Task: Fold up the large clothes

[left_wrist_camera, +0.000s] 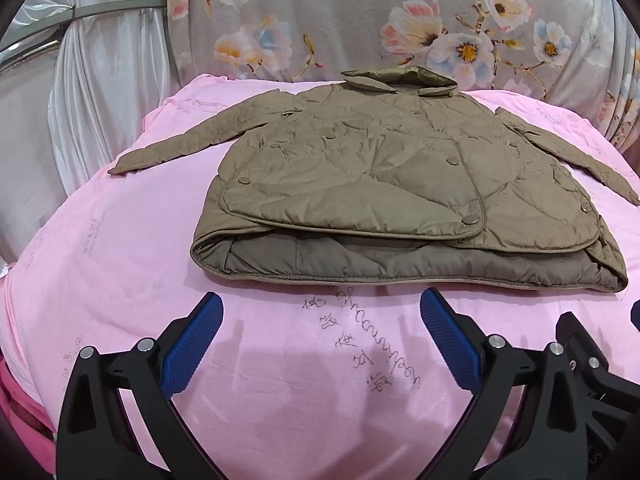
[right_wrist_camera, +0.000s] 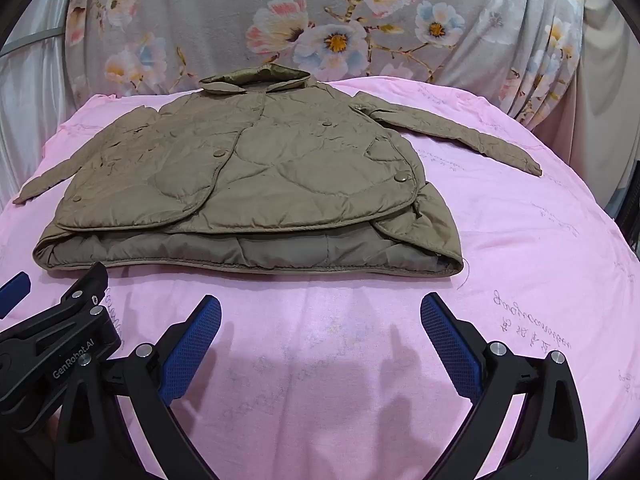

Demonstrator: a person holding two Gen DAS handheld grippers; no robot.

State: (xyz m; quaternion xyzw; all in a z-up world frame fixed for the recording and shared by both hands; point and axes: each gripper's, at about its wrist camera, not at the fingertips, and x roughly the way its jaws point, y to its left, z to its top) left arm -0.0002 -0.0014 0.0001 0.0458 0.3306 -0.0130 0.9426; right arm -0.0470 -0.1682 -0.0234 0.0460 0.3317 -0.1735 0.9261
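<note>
An olive quilted jacket [left_wrist_camera: 380,184] lies flat on the pink sheet [left_wrist_camera: 120,264], collar at the far side, both sleeves spread outward. Its bottom part is folded up over the front, with the fold edge nearest me. It also shows in the right wrist view [right_wrist_camera: 248,184]. My left gripper [left_wrist_camera: 320,332] is open and empty, hovering above the sheet just in front of the fold edge. My right gripper [right_wrist_camera: 320,332] is open and empty, also in front of the fold edge. The left gripper's body [right_wrist_camera: 60,344] shows at the right view's left edge.
A grey floral cloth [left_wrist_camera: 360,20] hangs behind the pink sheet [right_wrist_camera: 520,240]. White curtains [left_wrist_camera: 80,100] hang at the far left. Handwritten ink marks [left_wrist_camera: 360,332] lie on the sheet near my fingers. The sheet drops off at the left and right sides.
</note>
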